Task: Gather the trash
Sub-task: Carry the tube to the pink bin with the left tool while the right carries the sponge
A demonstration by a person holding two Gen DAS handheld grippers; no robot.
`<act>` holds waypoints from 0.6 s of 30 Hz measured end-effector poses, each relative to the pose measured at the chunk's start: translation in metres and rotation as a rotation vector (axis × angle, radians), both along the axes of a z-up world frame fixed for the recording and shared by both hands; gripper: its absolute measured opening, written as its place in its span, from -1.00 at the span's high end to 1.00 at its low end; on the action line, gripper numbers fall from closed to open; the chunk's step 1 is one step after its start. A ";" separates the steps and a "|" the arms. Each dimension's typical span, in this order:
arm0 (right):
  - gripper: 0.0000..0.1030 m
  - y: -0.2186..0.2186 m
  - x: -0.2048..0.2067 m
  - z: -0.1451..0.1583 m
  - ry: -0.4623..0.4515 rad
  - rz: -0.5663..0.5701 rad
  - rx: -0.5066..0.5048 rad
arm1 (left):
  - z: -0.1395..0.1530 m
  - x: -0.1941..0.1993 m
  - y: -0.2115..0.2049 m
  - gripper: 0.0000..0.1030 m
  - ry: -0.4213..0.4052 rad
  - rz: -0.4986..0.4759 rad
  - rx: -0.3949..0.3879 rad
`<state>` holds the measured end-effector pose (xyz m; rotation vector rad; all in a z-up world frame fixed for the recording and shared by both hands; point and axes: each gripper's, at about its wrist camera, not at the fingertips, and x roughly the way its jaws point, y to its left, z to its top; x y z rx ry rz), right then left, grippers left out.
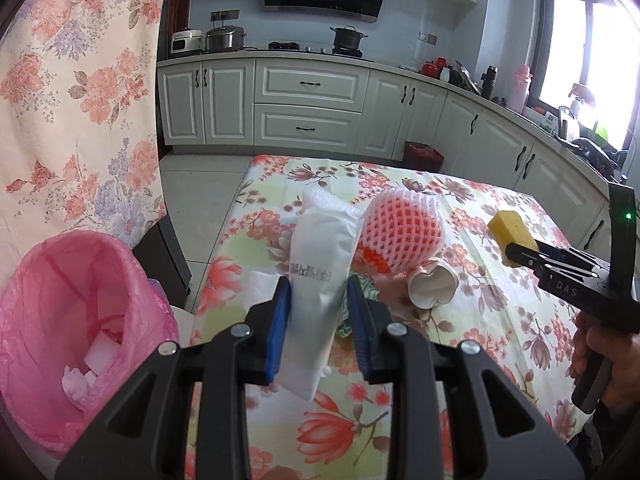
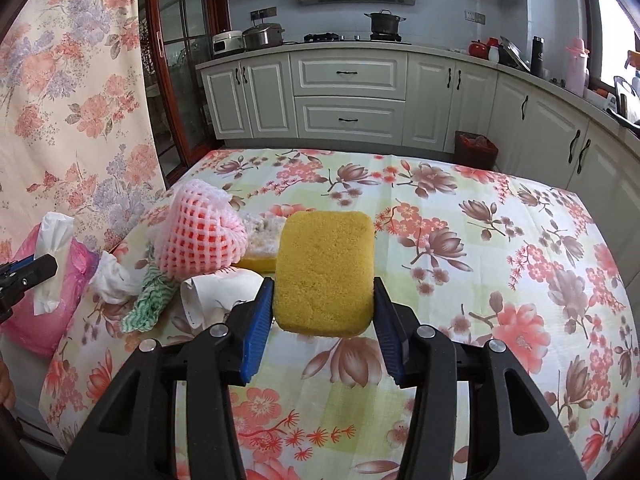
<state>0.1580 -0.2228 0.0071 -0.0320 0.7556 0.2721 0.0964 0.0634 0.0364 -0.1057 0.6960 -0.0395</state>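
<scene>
My left gripper (image 1: 319, 294) is shut on a white paper packet (image 1: 320, 276) and holds it above the table's left edge. A bin lined with a pink bag (image 1: 76, 320) stands below to the left. My right gripper (image 2: 323, 292) is shut on a yellow sponge (image 2: 325, 272) and holds it above the floral tablecloth (image 2: 460, 280). That sponge also shows in the left wrist view (image 1: 510, 232). On the table lie a pink foam fruit net (image 2: 198, 236), a crushed paper cup (image 1: 432, 284), a green-striped cloth (image 2: 150, 298), crumpled white paper (image 2: 114, 276) and another yellow sponge (image 2: 258, 262).
A floral curtain (image 1: 76, 92) hangs at the left. White kitchen cabinets (image 2: 348, 96) with pots on the counter run along the back and right. A dark red bin (image 2: 476, 146) stands on the floor beyond the table. A hand (image 1: 608, 356) holds the right gripper.
</scene>
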 end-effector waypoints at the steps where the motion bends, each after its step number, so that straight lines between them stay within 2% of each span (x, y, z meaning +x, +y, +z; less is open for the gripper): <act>1: 0.10 0.001 -0.002 0.004 -0.007 0.003 0.004 | 0.004 -0.003 0.004 0.45 -0.008 0.009 0.002; 10: 0.10 0.027 -0.017 0.035 -0.066 0.047 0.021 | 0.035 -0.029 0.049 0.45 -0.081 0.101 0.013; 18: 0.10 0.069 -0.025 0.058 -0.103 0.119 0.032 | 0.050 -0.053 0.099 0.45 -0.115 0.198 0.029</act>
